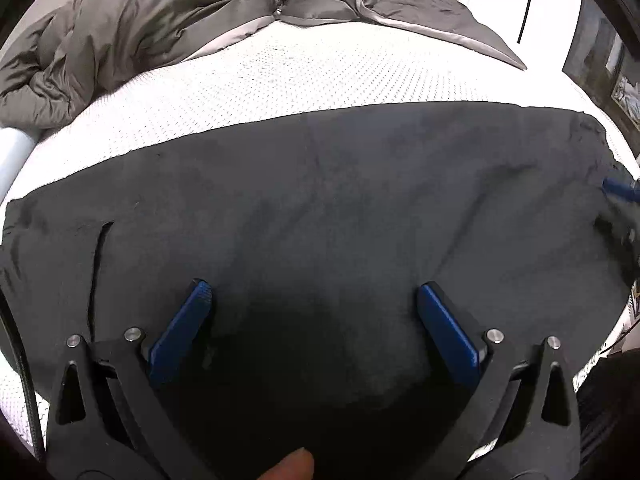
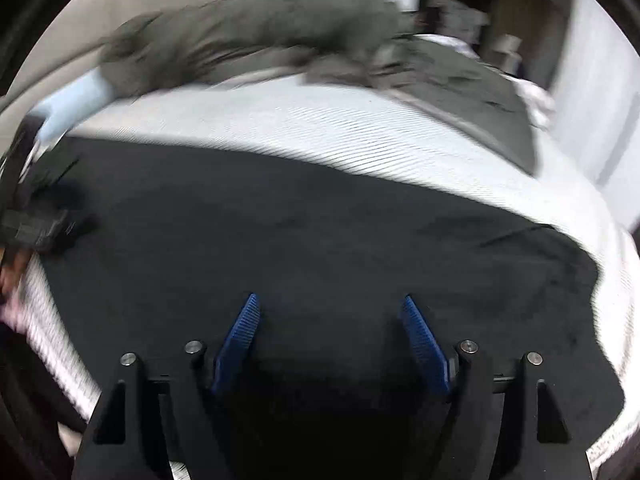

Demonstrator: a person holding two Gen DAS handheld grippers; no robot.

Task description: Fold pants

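Both tools, left (image 1: 314, 288) and right (image 2: 330, 300), gape wide above black pants (image 1: 320, 200) on the mattress (image 1: 260, 76).

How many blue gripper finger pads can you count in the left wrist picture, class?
3. Two belong to the left gripper, spread open over the black pants: one pad lower left, one lower right. A third blue tip shows at the right edge; others may be hidden.

Black tool (image 1: 314, 292), blue ribbed pads (image 2: 420, 340), silver screws (image 1: 495, 336)

One pair of black pants (image 1: 320, 208), one grey duvet (image 1: 160, 20), one white bed (image 1: 280, 72), two grippers (image 1: 314, 300) (image 2: 330, 312).
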